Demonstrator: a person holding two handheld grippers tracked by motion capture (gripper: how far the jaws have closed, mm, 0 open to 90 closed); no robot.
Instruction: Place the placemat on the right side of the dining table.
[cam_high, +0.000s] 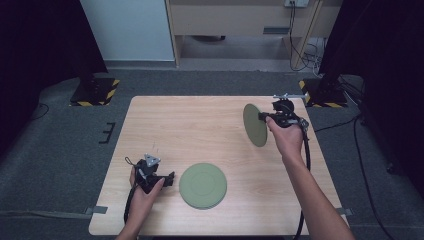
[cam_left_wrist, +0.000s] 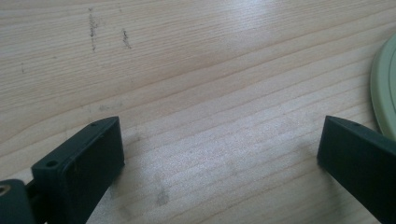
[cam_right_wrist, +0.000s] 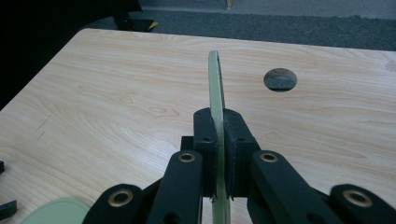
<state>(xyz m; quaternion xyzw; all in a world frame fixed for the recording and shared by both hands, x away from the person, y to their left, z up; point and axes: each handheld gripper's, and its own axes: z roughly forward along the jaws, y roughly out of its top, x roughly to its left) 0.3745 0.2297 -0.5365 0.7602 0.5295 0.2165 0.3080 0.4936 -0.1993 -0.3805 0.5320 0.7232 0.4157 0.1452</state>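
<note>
A light wooden table (cam_high: 200, 125) takes up the middle of the high view, standing on grey carpet. Low and centre on it lies a stack of green plates (cam_high: 203, 185), flat on the wood; its pale rim also shows at the right edge of the left gripper view (cam_left_wrist: 385, 84) and at the bottom left of the right gripper view (cam_right_wrist: 60, 212). In the upper right of the high view a single green plate (cam_high: 254, 125) is held on edge above the table, clamped by its rim in the right gripper (cam_high: 265, 117), whose jaws are pressed tight on it in the right gripper view (cam_right_wrist: 218, 154). At lower left, just left of the stack, the left gripper (cam_high: 167, 179) rests near the table with its jaws spread wide over bare wood (cam_left_wrist: 219, 154).
</note>
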